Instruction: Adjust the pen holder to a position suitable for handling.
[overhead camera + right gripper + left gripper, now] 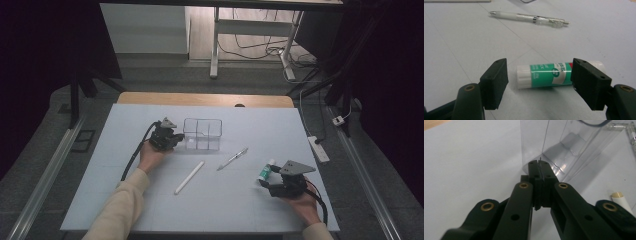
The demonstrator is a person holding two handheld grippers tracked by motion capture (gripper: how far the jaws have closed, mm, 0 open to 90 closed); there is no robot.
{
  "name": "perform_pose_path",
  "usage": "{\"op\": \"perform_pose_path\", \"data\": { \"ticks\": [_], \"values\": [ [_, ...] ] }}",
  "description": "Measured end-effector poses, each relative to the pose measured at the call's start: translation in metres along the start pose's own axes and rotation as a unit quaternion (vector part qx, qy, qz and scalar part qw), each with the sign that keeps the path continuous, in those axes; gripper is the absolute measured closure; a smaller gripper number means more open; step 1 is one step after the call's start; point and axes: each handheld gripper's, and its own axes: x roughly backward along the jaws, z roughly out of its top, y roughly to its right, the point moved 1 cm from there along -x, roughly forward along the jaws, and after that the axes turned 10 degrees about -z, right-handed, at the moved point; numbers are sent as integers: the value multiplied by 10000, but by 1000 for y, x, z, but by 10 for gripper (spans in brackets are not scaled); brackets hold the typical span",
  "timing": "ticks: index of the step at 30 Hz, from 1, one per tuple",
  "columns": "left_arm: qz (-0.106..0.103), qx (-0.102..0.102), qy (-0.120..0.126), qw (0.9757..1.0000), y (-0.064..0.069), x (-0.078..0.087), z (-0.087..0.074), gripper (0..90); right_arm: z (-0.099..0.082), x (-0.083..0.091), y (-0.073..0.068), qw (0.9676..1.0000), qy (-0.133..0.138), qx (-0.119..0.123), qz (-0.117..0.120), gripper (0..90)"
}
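A clear plastic organizer [202, 134] with compartments stands on the white table past the middle. My left gripper [176, 140] is at its left side. In the left gripper view that gripper [539, 164] has its jaws pressed together, tips right at the organizer's [564, 145] lower wall edge; I cannot tell if the wall is pinched. A green-and-white glue stick [265, 171] lies on its side at the right. My right gripper [541, 71] is open, one jaw on each side of the glue stick [544, 75], not pressing it.
A clear pen [232, 159] lies right of centre, beyond the glue stick [531, 18]. A long white stick [189, 177] lies slantwise in the middle, its end showing beside the left gripper [621, 200]. A power strip [318, 148] sits off the table's right edge.
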Motion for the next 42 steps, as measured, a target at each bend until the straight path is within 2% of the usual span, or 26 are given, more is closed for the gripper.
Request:
{"op": "perform_pose_path", "data": {
  "ticks": [42],
  "values": [
    [-202,-166,14,9997,15,-24,16,891,0,1,0,10000,1,-41,-11,298]
  ]
}}
